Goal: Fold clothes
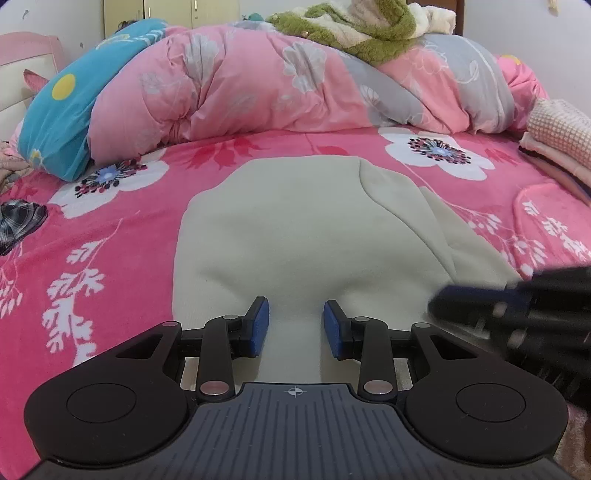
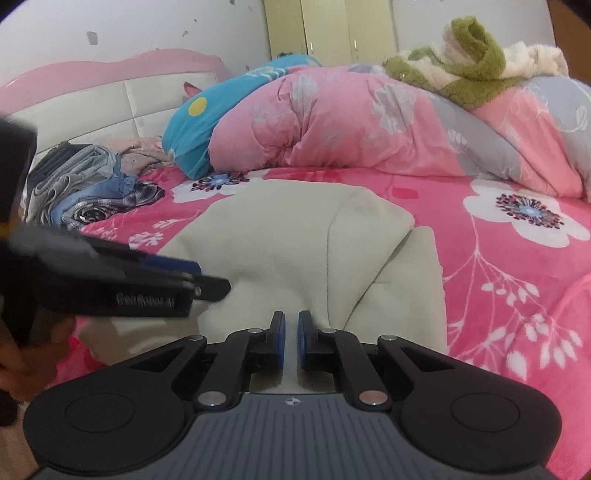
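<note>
A cream garment (image 1: 295, 229) lies partly folded on the pink floral bedspread (image 1: 110, 236), one flap laid over its right side. My left gripper (image 1: 295, 325) is open, its blue pads over the garment's near edge with cloth between them. My right gripper (image 2: 291, 338) has its jaws nearly closed with a narrow gap over the garment's (image 2: 295, 240) near edge; I cannot tell whether cloth is pinched. Each gripper shows blurred in the other's view: the right one at the right (image 1: 517, 306), the left one at the left (image 2: 147, 280).
A rolled pink and grey duvet (image 1: 295, 85) with a blue pillow (image 1: 59, 110) and a green fleece (image 1: 369, 33) lies behind. Folded clothes (image 1: 557, 136) sit at the right. A pile of unfolded clothes (image 2: 85, 188) lies by the headboard (image 2: 110, 99).
</note>
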{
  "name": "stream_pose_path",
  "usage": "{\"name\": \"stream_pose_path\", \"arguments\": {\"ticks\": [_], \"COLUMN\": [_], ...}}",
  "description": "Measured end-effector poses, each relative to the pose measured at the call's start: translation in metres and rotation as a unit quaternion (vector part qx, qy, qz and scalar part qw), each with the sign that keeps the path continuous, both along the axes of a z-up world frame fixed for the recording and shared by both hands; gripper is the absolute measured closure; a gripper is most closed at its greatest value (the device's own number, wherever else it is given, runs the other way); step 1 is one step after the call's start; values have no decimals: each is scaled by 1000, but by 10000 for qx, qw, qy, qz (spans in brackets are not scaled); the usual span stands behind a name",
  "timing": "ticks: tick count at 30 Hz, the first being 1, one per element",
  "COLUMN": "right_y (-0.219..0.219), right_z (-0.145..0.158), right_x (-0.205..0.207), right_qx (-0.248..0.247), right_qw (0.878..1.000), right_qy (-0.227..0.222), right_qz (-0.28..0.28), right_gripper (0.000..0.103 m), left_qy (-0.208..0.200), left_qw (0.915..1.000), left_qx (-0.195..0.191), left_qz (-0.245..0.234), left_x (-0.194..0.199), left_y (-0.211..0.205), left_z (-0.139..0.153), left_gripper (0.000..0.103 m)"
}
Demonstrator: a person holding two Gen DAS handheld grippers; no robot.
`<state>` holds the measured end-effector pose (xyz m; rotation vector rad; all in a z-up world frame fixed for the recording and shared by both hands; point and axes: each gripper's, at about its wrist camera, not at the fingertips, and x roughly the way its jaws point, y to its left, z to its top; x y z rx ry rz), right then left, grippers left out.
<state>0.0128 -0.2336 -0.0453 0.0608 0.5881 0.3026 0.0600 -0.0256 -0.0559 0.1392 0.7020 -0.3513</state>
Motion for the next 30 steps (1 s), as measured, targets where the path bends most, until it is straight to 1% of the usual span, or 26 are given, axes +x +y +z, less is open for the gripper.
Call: {"name": "stream_pose_path", "arguments": {"ticks": [4,7,9,12,13,19,30], "right_y": [4,11,14,17,17,15,8], "right_z": [24,29,17,-13,-17,-18,-20], "right_x": [6,18,28,38,38,35,34], "right_qx": [19,-138,-207,-382,-374,-341,-107], "right_qw": [9995,9991,9993,9991,9991,9992,9997], "right_qy": [-301,-407,-294,-157,-156,-177,-206], "right_qz": [26,56,92,133,124,97,88], "right_gripper": [94,94,94,94,94,95,95], "left_qy": [11,33,72,75,69,76,71], "left_qw": [10000,10000,10000,10000,10000,9999,9995], "left_qx": [8,4,-4,34,50,119,312], "left_qz": [26,22,16,-7,-13,-3,35], "left_x": [1,2,3,2,2,3,1], "left_y": [-2,-1,-1,-1,-1,-3,-9], "left_z": [-1,-1,0,-1,-2,-2,-1], "left_gripper": [70,70,70,70,70,70,70]}}
